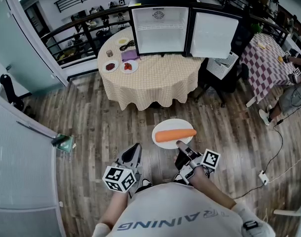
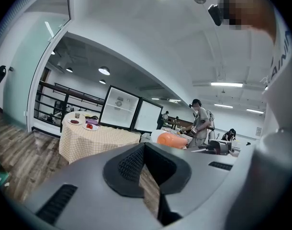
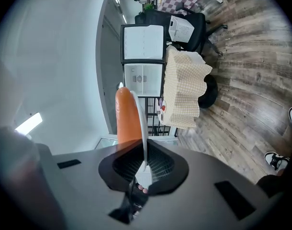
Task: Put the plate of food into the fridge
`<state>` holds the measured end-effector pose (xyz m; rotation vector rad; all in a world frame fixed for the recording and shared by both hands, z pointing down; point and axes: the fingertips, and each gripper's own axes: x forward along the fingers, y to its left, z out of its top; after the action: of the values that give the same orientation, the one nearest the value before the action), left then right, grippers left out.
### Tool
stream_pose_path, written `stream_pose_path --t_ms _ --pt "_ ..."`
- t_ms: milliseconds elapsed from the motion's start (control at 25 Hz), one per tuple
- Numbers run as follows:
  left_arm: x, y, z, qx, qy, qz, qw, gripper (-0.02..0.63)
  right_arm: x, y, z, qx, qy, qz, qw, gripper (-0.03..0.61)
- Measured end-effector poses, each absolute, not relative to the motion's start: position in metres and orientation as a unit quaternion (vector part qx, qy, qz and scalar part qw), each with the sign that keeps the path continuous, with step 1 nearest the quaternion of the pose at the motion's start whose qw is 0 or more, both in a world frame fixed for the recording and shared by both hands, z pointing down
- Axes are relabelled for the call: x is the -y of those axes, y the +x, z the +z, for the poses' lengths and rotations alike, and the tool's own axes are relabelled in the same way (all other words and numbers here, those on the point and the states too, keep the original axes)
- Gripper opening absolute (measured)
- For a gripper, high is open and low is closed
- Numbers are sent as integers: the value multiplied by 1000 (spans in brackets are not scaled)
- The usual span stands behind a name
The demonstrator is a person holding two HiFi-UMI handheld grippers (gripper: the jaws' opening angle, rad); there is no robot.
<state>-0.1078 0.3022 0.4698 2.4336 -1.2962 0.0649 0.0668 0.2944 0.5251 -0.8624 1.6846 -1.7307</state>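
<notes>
Right tongs: pressed together on the near rim of the white plate; the rim runs edge-on between the pads.
Left tongs: tips pressed together, nothing between them; held low, left of the plate and apart from it.
Plate: in the air over the floor, just ahead of the person and well short of the bench; roughly level in the head view.
Load: one orange carrot lies lengthwise across the plate, nearer its near half.
Floor: grey-brown wood planks; bare between the plate and the bench.
Bench: round, under a yellow checked cloth that hangs down on all sides.
Fridge: small, stands at the bench's far edge; inside white, one wire shelf near the top.
Fridge door: swung open to the right, its inner face toward the camera.
Bench, left edge: two small plates side by side with dark and red food; a purple item behind them, near the fridge's left corner.
Bench, near edge: cloth bare in front of the fridge opening.
Left of path: glass partition runs along the floor; a green item sits at its foot.
Right of bench: black chair with a white basket on it, close to the open door.
Far right: table in a purple checked cloth; a seated person at the picture's edge.
Floor, right: a cable trails to a white socket block.
Behind bench: black railing.
</notes>
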Motion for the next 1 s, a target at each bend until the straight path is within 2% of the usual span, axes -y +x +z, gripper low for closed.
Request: stream_pose_path --t_ms 1000 --pt "-274 -5 482 484 853 38 193 8 -261 166 555 -618 -321 -671 254 35"
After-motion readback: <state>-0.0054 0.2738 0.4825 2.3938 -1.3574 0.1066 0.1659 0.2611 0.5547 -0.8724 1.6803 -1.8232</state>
